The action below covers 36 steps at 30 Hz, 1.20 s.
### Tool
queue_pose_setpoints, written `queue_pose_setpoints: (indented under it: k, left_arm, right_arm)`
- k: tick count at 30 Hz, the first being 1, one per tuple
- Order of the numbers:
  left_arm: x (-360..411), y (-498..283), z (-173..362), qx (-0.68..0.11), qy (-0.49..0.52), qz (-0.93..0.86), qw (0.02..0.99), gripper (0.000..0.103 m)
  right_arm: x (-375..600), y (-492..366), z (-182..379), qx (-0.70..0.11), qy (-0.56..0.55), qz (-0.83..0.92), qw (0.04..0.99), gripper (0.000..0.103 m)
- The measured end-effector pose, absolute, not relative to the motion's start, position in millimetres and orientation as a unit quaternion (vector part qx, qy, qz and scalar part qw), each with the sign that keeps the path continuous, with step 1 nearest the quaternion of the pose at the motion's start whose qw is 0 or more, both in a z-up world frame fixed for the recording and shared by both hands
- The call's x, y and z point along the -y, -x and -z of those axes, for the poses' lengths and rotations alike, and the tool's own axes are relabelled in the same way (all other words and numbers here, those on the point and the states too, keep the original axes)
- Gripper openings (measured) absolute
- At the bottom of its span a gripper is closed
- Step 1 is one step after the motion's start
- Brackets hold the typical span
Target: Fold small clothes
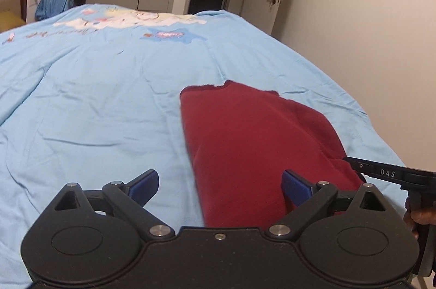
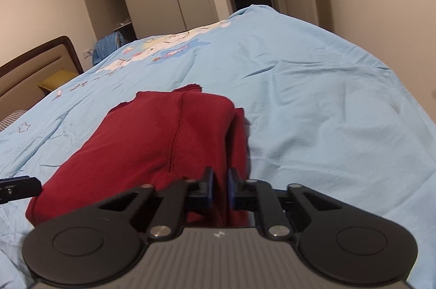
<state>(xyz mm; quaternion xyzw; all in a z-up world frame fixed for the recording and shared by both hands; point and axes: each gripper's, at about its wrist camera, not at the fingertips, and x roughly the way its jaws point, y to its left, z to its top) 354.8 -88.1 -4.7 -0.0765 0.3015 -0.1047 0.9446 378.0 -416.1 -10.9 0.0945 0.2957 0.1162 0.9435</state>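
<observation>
While the left gripper (image 1: 220,184) gapes wide, the right gripper (image 2: 220,189) pinches the red garment (image 2: 152,142).

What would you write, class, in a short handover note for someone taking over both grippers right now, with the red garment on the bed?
Left gripper: open, holding nothing, hovering over the near left edge of the red garment.
Right gripper: shut on the garment's near right edge, fabric pinched between the blue pads.
Garment: lies on the blue bedspread, already doubled over lengthwise, with layers showing along its right side.
Done: at least one fold.
Left: probably grip the near left edge too, fold again, then smooth and release.
</observation>
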Motion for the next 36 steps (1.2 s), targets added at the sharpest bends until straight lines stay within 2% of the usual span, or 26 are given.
queue_pose_setpoints:
  k: [4, 16, 19, 21, 27, 29, 36]
  left_arm:
    - [80.4, -351.9, 11.4, -0.312, 0.090, 0.112, 0.939, 0.097]
    - [83.9, -355.6, 31.6, -0.345, 0.117, 0.130, 0.922, 0.096]
    - [83.9, -355.2, 32.3, -0.346, 0.117, 0.129, 0.922, 0.096]
    - [84.2, -355.3, 32.5, -0.347, 0.116, 0.129, 0.922, 0.096]
    - [85.9, -356.5, 32.2, -0.349, 0.116, 0.128, 0.921, 0.096]
    - [86.0, -356.5, 32.2, -0.349, 0.116, 0.128, 0.921, 0.096]
    - [86.9, -356.1, 33.0, -0.349, 0.114, 0.127, 0.921, 0.096]
  right_arm:
    - [410.0, -376.1, 7.9, -0.289, -0.062, -0.100, 0.950, 0.004]
    - [407.9, -377.7, 15.3, -0.296, -0.055, -0.071, 0.951, 0.006]
    - [410.8, -372.9, 11.8, -0.291, -0.058, -0.064, 0.953, 0.020]
    - [413.6, -369.1, 9.1, -0.286, -0.063, -0.061, 0.954, 0.041]
    - [421.7, -360.3, 4.7, -0.272, -0.093, -0.069, 0.955, 0.066]
    - [421.3, -359.4, 5.9, -0.273, -0.099, -0.076, 0.954, 0.070]
    - [415.9, -358.7, 17.1, -0.288, -0.109, -0.075, 0.948, 0.073]
